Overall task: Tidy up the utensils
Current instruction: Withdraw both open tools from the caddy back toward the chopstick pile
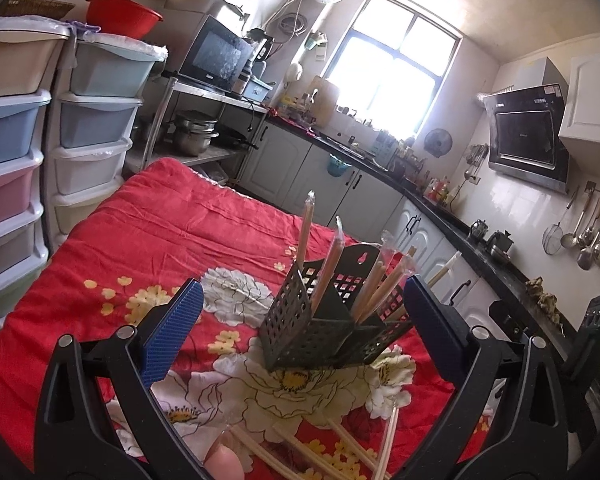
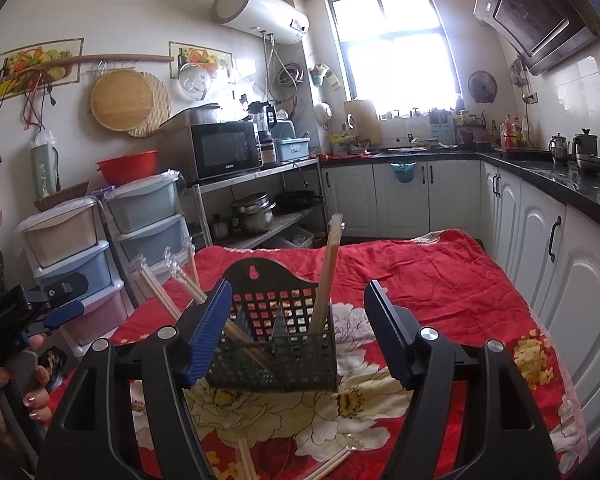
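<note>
The caddy at frame centre was matt black perforated plastic. Chopsticks in it looked like pale wood in clear glossy wrap. The cloth below was red, wrinkled, flower-printed. The pads were ribbed blue, and the pots at mid-frame were shiny metal.
</note>
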`<action>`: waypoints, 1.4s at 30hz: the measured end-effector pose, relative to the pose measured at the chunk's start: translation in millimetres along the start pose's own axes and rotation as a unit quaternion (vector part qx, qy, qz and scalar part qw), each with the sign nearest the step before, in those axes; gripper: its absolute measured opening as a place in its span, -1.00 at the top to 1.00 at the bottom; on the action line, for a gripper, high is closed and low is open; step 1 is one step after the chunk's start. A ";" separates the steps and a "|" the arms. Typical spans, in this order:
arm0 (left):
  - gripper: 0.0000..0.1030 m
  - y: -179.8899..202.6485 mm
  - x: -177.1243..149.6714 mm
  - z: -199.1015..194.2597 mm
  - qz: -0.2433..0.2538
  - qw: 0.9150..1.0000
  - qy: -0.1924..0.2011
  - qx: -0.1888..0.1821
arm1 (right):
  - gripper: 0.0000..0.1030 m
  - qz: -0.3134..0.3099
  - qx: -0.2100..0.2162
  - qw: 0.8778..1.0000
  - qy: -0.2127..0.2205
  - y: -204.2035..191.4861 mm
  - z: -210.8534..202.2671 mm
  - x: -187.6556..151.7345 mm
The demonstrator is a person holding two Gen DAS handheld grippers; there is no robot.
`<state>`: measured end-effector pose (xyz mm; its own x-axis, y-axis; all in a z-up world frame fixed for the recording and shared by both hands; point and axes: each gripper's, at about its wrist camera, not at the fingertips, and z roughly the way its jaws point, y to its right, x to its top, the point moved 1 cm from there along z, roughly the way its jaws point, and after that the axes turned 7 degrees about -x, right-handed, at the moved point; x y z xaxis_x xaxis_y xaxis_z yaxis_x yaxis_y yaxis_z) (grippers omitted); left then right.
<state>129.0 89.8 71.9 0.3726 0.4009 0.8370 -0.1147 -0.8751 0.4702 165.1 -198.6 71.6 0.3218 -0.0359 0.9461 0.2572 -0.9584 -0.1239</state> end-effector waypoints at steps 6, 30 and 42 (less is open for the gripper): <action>-0.79 -1.5 -6.0 -0.9 0.000 1.000 -0.007 0.005 | -0.28 -0.003 0.005 1.000 -0.010 -3.2 -1.1 -6.4; -0.79 -16.3 -39.0 4.3 -0.001 0.998 -0.055 0.032 | -0.28 -0.039 0.038 0.996 -0.074 -24.6 1.7 -41.6; -0.79 -24.5 -63.2 13.3 -0.004 0.994 -0.095 0.045 | -0.28 -0.037 0.039 0.990 -0.127 -24.9 13.6 -66.7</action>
<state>120.6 82.3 3.7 0.5415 0.3577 0.7608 -0.0311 -0.8958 0.4434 149.6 -168.5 7.5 0.5163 0.1158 0.8486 0.3556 -0.9304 -0.0894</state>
